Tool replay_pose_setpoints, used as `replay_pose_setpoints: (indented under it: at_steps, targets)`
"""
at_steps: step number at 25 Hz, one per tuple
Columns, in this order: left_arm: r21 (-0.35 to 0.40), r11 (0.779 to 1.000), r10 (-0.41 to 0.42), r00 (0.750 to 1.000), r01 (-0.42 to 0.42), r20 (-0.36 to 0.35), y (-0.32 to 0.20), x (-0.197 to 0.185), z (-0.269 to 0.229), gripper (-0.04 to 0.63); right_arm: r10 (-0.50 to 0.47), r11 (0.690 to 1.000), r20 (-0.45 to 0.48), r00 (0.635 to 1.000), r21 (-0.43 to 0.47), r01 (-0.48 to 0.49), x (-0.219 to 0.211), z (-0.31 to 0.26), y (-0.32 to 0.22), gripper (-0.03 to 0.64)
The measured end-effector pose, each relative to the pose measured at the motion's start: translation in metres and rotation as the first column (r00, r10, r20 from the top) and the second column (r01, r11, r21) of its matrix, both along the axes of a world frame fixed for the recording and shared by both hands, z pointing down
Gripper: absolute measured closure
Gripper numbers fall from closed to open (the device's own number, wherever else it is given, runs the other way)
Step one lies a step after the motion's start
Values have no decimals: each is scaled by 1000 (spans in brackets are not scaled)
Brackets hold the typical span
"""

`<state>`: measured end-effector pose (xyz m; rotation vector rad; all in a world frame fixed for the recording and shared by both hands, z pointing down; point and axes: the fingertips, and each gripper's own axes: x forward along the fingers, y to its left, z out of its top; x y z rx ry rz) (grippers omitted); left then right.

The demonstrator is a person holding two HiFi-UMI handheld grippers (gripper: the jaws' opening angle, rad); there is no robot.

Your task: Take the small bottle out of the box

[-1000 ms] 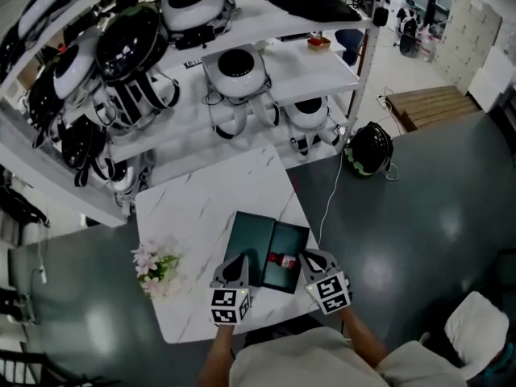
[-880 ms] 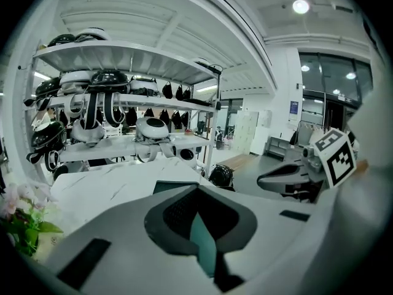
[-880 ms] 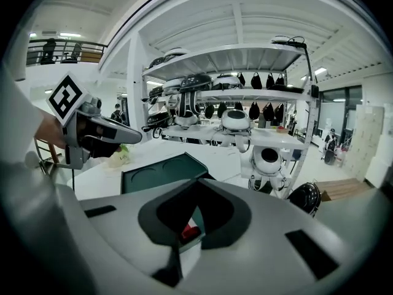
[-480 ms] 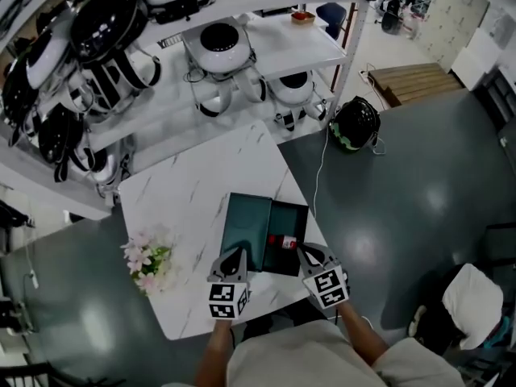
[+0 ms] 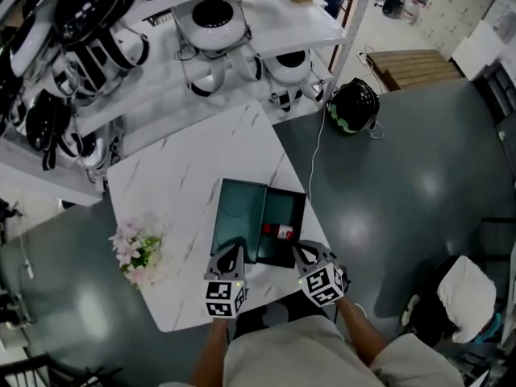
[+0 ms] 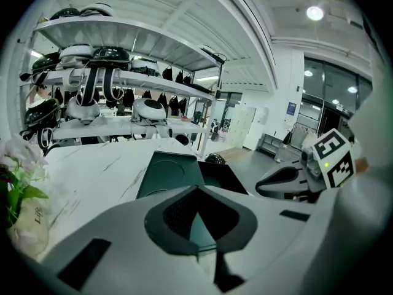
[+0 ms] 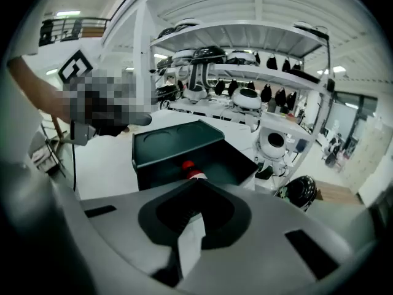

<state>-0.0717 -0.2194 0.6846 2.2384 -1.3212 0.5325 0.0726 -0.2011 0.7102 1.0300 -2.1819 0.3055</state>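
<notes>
1. shelf rack (image 5: 298,22): white, standing beyond the far edge of the table. its levels carry black and white helmet-like headsets.
2. table (image 5: 173,184): white marble-pattern top, standing on a dark floor (image 5: 403,184).
3. box (image 5: 239,216): dark green and open, on the near right part of the table. the lid lies flat on the left, and the deeper tray adjoins it on the right.
4. left gripper (image 5: 235,252): held at the near edge of the box, with its tips over the near end of the lid. in the left gripper view the two jaws meet at their tips (image 6: 196,190). only a narrow slit behind the tips shows the green lid, and nothing is gripped.
5. right gripper (image 5: 297,249): held at the near edge of the tray and pointing into it. in the right gripper view the jaws are closed tip to tip (image 7: 198,182) and hold nothing.
6. flowers (image 5: 133,252): a small pink and white bunch with green leaves, on the table to the left of the box and well apart from it.
7. small bottle (image 5: 278,231): red cap, red and white body, lying on its side inside the tray. it lies just ahead of the right gripper's tips and is not touched by either gripper. the right gripper view shows the cap (image 7: 185,163) against the tray's dark floor.
</notes>
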Motion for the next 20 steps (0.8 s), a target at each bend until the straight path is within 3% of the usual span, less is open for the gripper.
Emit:
replay_pose_setpoints:
  at_steps: [5,10,15,20]
  targets:
    - [0,1000,-12,1000,12,-6,1,-2,2,577,-174,983,-189,966,31,183,-8,10,3,595]
    - [5,1000,-19,1000,19,-9,3,-5,2,577,-318,938,-349,882,19,346,-16,23,6,595]
    - [16,1000,-21,1000,21,-12,4,-7,-3,577,-380,911,-416,826,-17,411,-19,28,7,595]
    - [24,1000,-14,1000,15,-17,5,-6,-8,577,-400,903,-428,811,-35,427,-22,28,5,594]
